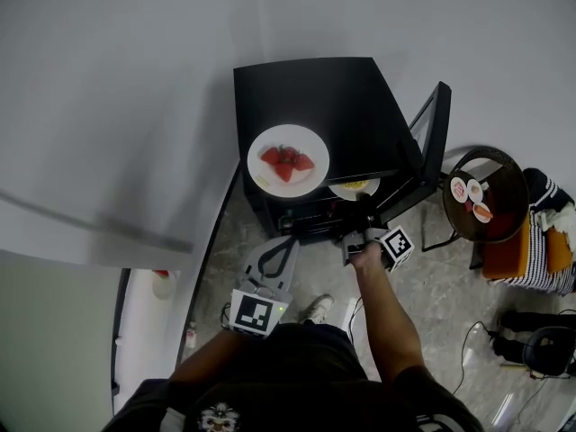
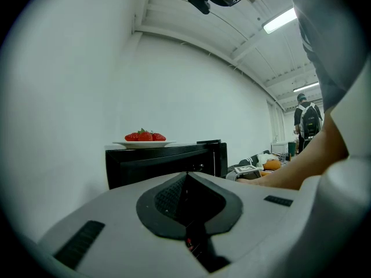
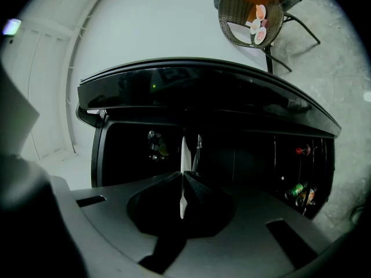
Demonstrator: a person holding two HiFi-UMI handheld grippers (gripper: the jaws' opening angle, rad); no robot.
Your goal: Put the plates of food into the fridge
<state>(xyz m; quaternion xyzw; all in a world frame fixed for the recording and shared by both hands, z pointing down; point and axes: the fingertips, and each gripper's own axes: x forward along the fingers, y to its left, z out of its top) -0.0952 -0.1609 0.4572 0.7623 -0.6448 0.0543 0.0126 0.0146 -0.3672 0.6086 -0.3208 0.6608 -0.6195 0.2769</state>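
Observed right tool clamped on the rim of white plate of yellow food, at the mouth of the fridge, frame centre. Recorded left tool pressed together, empty, lower centre. Noted strawberry plate resting on fridge top.

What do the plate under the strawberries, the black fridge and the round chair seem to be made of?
Plate: likely glazed ceramic, plain white and smooth. Fridge: black painted metal or plastic; its flat top shows a dull sheen. Chair: dark wicker or rattan, the weave visible, on thin legs.
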